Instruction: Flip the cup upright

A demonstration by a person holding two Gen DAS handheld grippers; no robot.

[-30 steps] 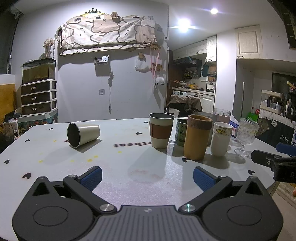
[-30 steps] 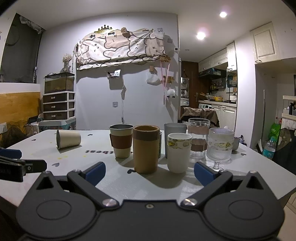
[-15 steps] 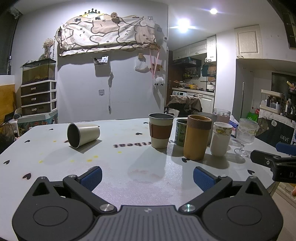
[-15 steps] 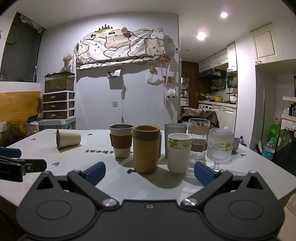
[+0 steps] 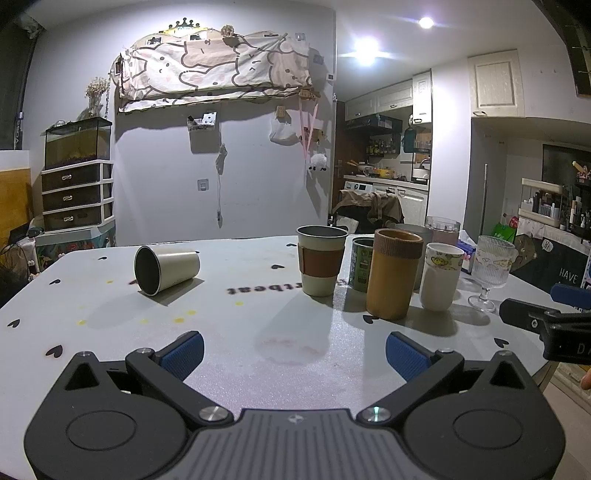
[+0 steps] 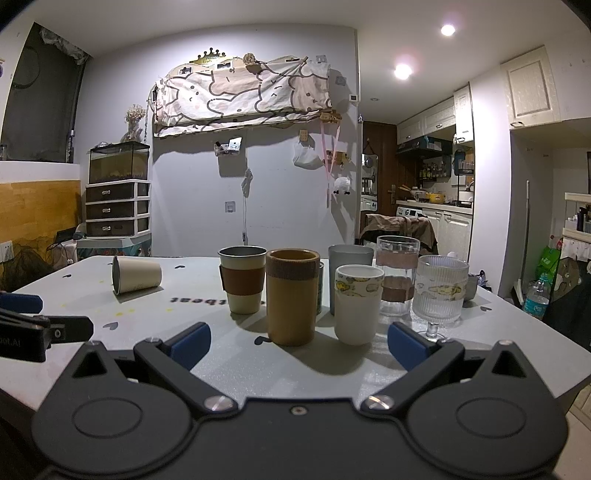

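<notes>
Pale grey-lilac wall (image 5: 258,177) behind, hung with a cartoon-printed cloth (image 5: 214,70) topped by a small gold crown (image 5: 181,24). Left of it, a glass tank (image 5: 78,142) set on a white three-drawer unit (image 5: 77,197); wood panelling (image 6: 38,210) further left. White worktop (image 5: 236,280) scattered with small black hearts and yellow spots. To the right, an open kitchen: white upper cabinets (image 6: 424,123), counter with pots (image 6: 432,201), a chair draped with brown cloth (image 5: 369,208). Lit from above by round ceiling spotlights (image 5: 426,22), glaring brightly. Cluttered shelving (image 5: 554,206) at the far right edge.
</notes>
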